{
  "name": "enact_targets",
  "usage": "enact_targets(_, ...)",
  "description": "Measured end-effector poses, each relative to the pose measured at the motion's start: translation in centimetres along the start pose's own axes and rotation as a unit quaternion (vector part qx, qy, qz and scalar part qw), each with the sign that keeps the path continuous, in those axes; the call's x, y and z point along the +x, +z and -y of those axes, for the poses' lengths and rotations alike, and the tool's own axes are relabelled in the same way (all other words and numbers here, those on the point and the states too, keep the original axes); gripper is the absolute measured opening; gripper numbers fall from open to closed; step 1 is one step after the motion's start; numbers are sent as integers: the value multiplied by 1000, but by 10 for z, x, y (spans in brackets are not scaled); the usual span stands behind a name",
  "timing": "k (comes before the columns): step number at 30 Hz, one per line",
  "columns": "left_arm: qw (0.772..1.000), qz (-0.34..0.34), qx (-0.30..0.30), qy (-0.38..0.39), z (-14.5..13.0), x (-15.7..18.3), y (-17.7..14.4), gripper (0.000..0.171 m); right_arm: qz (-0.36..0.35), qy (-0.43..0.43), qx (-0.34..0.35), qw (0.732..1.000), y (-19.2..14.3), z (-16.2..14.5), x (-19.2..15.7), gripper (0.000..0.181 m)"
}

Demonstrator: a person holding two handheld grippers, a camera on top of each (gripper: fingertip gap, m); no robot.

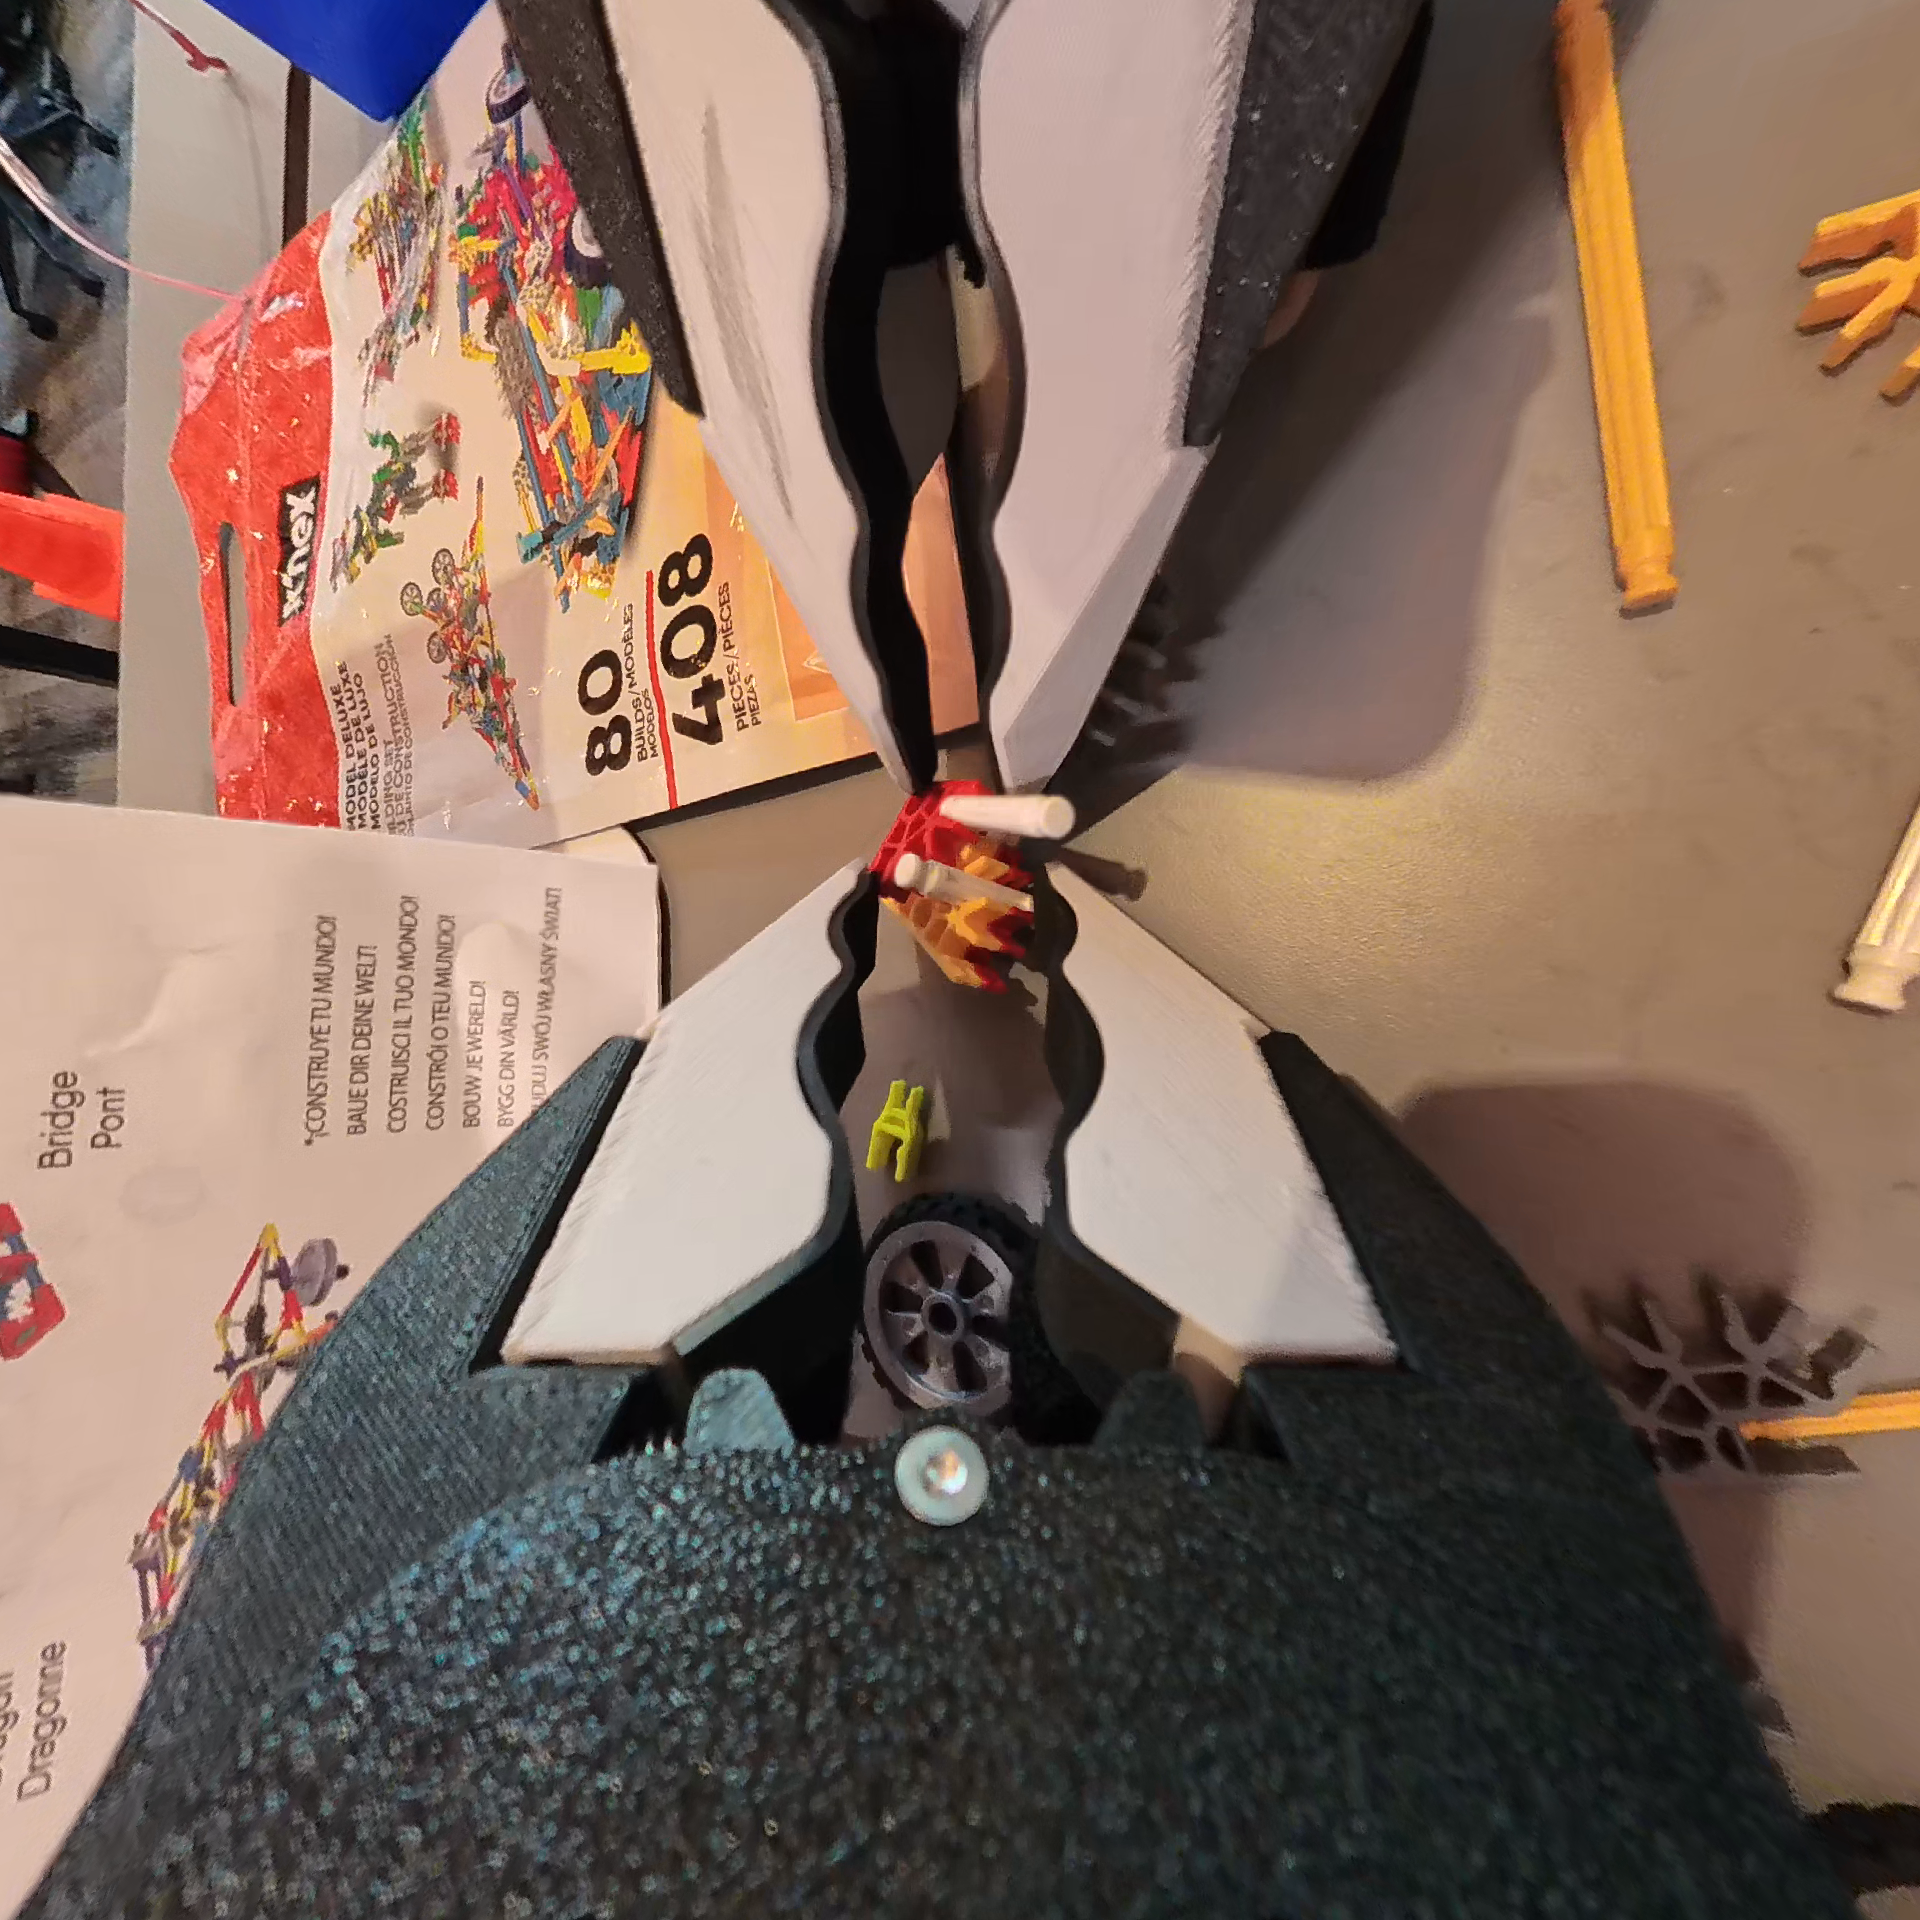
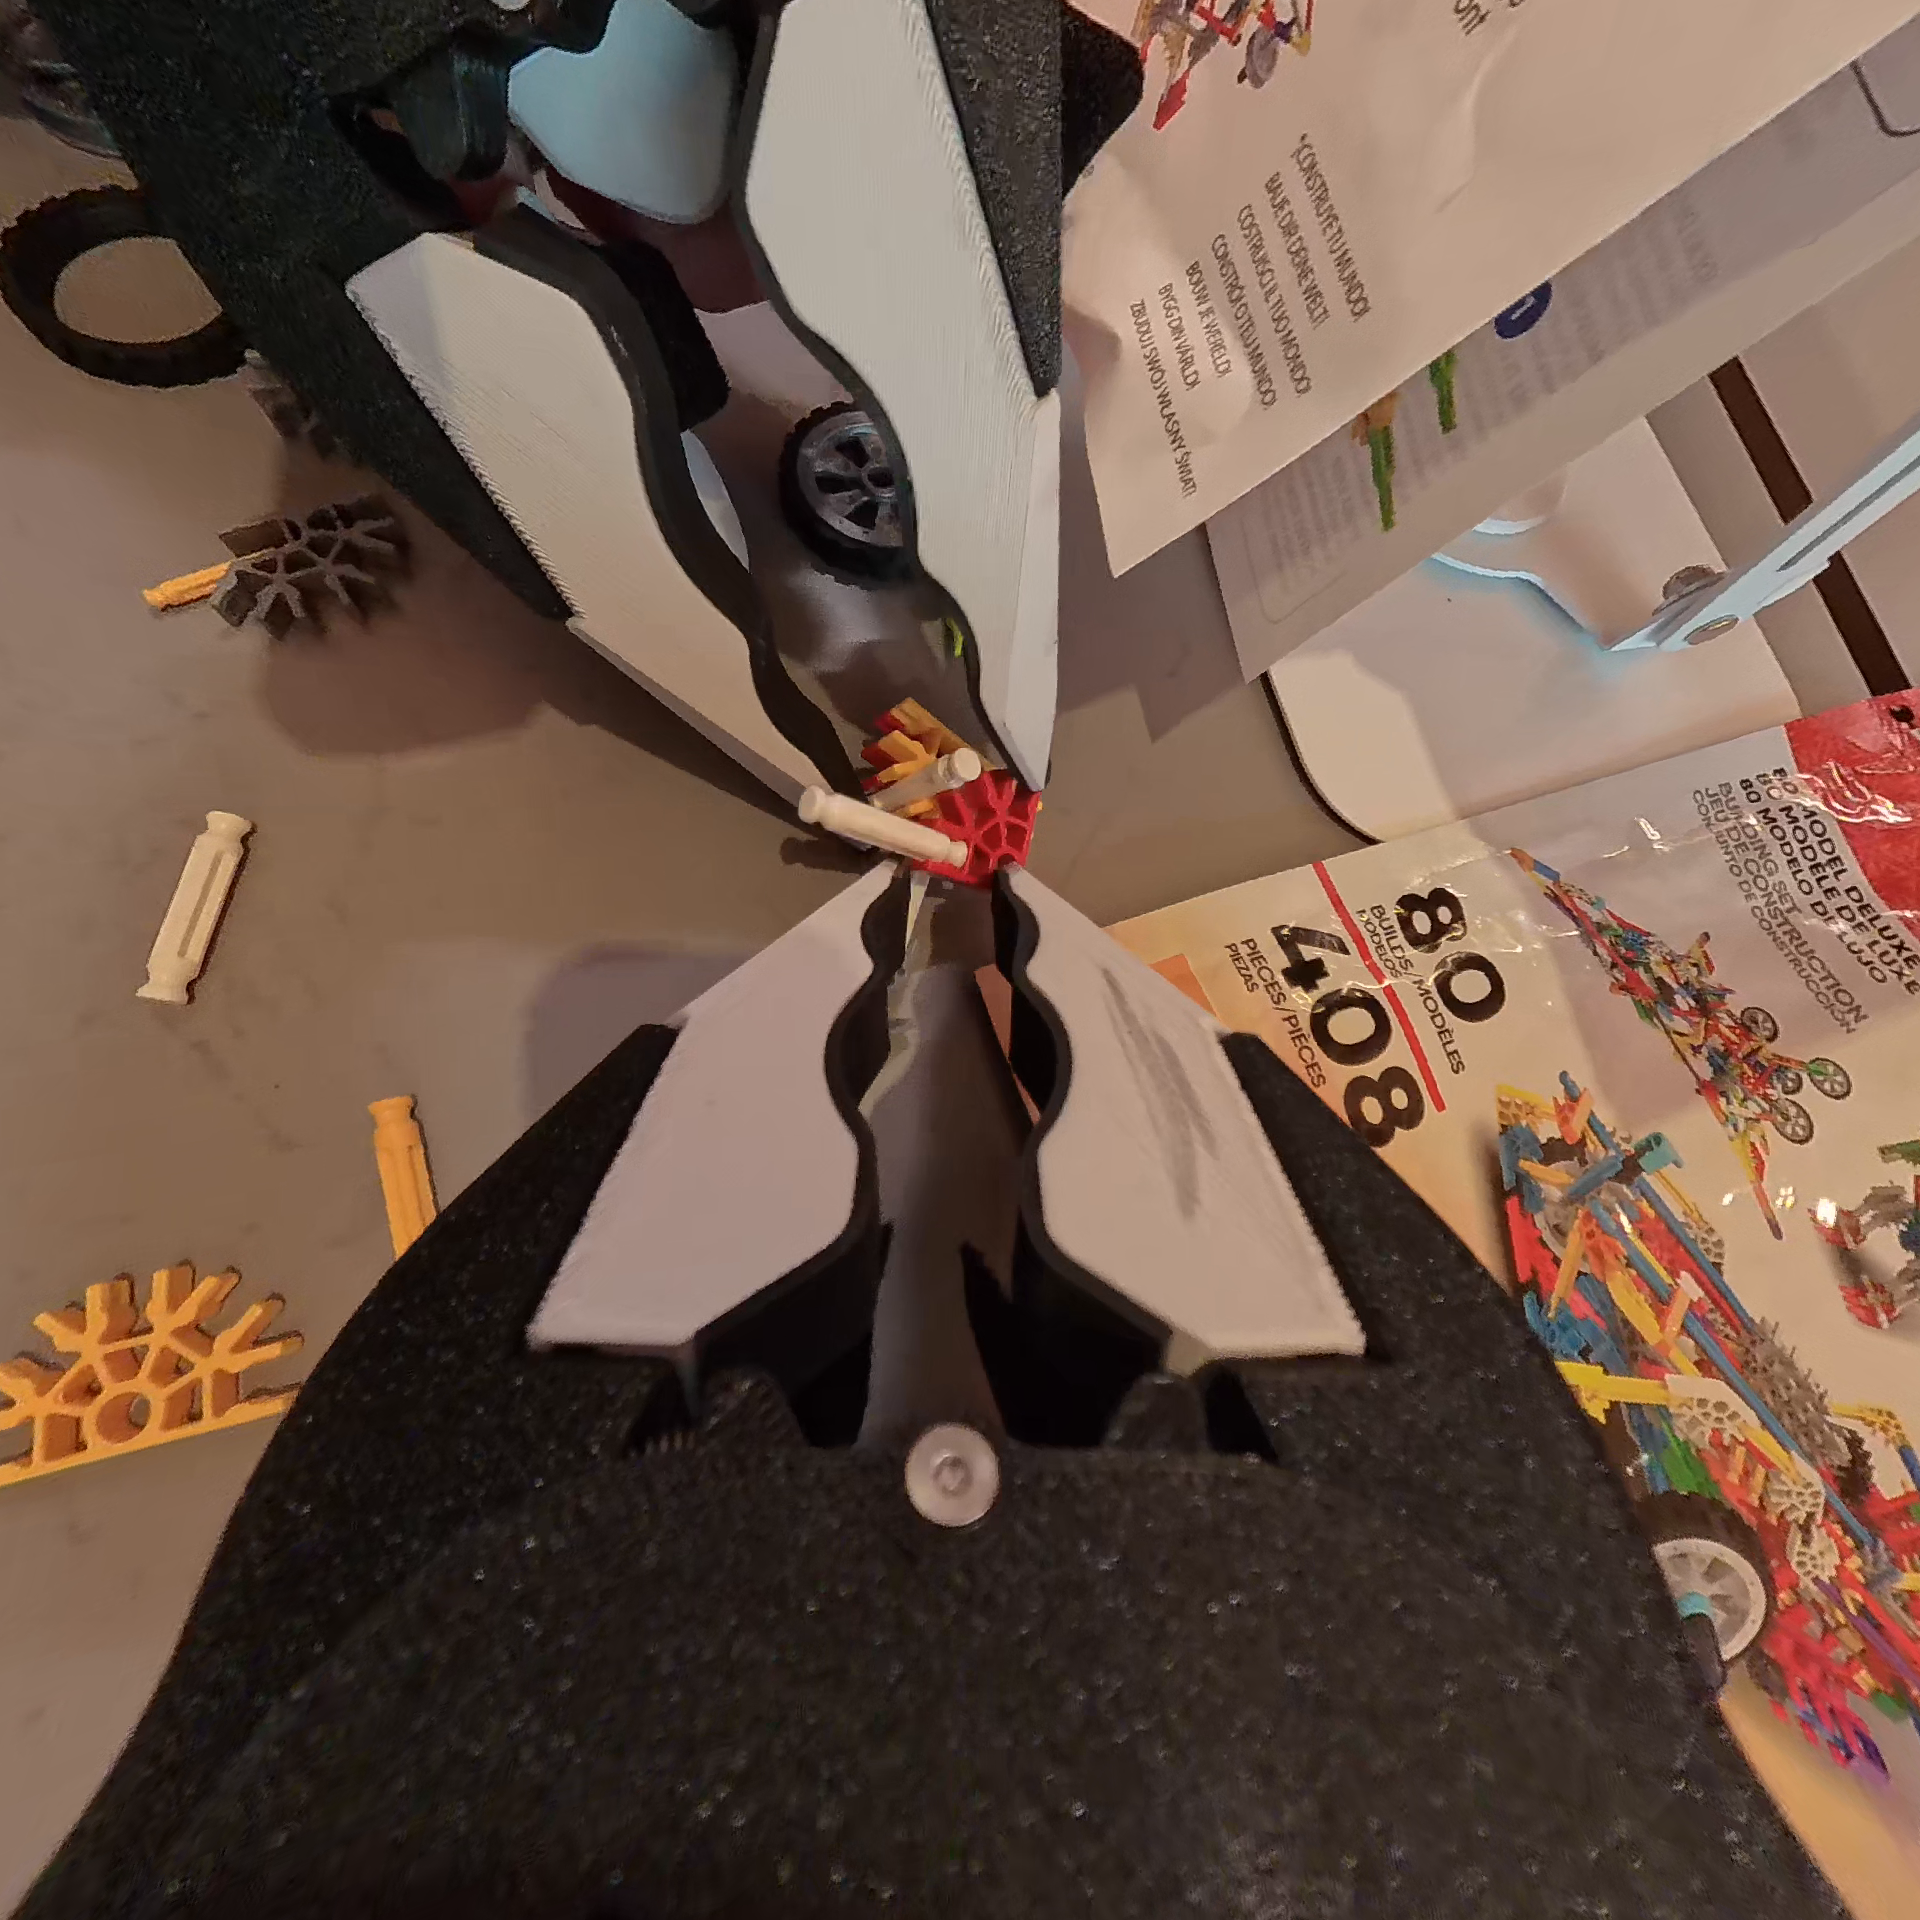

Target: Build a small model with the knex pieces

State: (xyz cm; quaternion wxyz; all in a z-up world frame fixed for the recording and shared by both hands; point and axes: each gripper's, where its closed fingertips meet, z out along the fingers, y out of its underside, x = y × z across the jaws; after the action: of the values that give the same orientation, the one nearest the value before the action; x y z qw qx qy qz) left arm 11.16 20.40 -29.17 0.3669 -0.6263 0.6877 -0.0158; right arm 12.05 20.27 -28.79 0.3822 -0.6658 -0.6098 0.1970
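A small toy assembly hangs between my two grippers, which meet tip to tip above the grey table. My left gripper is shut on its yellow-orange connector. My right gripper is shut on the red connector joined to it. Two short white rods stick out sideways from the connectors. In the left wrist view the right gripper comes in from above onto the red connector. In the right wrist view the left gripper comes in from above around the yellow-orange connector.
Below my left gripper lie a small black wheel and a lime clip. Loose on the table are a grey connector, a white rod, a yellow rod, an orange connector and a tyre. A toy package and instruction sheets lie alongside. My two grippers' fingertips are within a few centimetres of each other. The lime clip lies around 5 centimeters away from my left fingertips.
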Motion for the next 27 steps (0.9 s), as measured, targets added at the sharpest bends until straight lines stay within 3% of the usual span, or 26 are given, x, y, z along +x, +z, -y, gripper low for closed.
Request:
enact_targets(4,999,0,-16,-28,-3,-4,0,37,0,-3,0,1000,1,0,-1,12)
enact_targets(8,1000,-9,-15,-20,-4,1,-1,29,2,-7,-2,1000,2,1,-3,12)
enact_targets(27,1000,8,-17,-4,-2,2,1,24,9,9,5,1000,-4,2,-1,22)
